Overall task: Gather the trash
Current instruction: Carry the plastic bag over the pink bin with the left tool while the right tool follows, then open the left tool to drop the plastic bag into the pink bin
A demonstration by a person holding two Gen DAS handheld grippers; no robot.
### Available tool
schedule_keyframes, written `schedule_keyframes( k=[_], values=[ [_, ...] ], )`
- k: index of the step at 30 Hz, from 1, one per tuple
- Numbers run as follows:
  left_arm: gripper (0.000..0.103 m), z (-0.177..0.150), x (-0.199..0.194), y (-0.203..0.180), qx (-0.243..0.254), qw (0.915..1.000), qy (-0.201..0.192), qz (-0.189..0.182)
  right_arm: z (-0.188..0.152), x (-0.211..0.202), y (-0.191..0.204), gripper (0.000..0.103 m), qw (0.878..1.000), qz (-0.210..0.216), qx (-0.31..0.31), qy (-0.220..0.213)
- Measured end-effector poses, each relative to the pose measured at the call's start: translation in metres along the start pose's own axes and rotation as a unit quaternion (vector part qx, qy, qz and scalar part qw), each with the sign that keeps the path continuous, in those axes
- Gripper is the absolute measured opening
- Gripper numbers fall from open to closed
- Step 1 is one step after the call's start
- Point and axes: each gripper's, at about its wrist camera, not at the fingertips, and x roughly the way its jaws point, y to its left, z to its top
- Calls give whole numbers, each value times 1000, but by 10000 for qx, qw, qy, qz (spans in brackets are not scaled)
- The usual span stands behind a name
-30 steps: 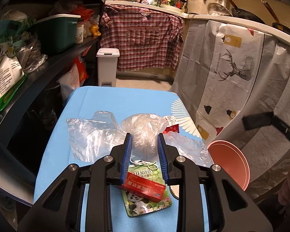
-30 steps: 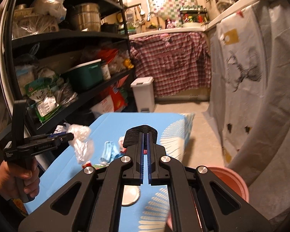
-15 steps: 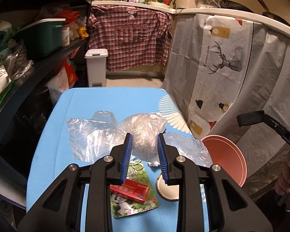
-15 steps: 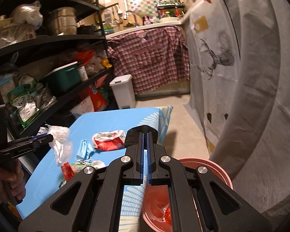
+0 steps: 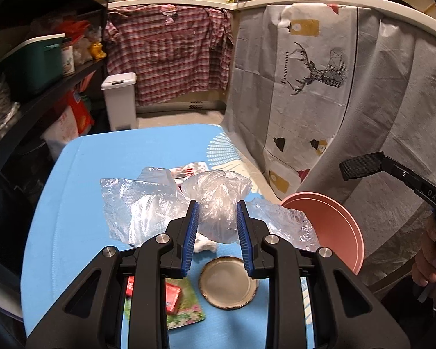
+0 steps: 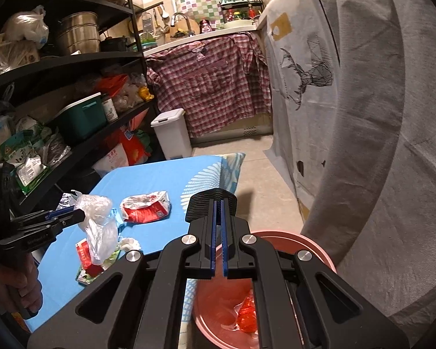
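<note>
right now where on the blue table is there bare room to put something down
The far half of the table, beyond the red wrapper, and the left edge strip are bare. The near half is crowded: plastic film, jar lid, red box, with the left gripper holding a bag.

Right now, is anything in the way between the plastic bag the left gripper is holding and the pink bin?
Nothing visible blocks it. The left gripper holds the clear bag above the blue table, and the pink bin stands open beside the table's edge. The shut right gripper hovers over the bin.

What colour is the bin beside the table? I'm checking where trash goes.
Pink bin, clearest in the right wrist view.
</note>
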Motion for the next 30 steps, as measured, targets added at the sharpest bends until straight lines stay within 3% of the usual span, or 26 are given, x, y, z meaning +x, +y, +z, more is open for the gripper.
schedule_keyframes(
  k=[30],
  values=[
    [27, -10, 58, -102, 667, 9929, 414, -897, -10, 19, -47, 3, 9964, -712, 184, 414]
  ],
)
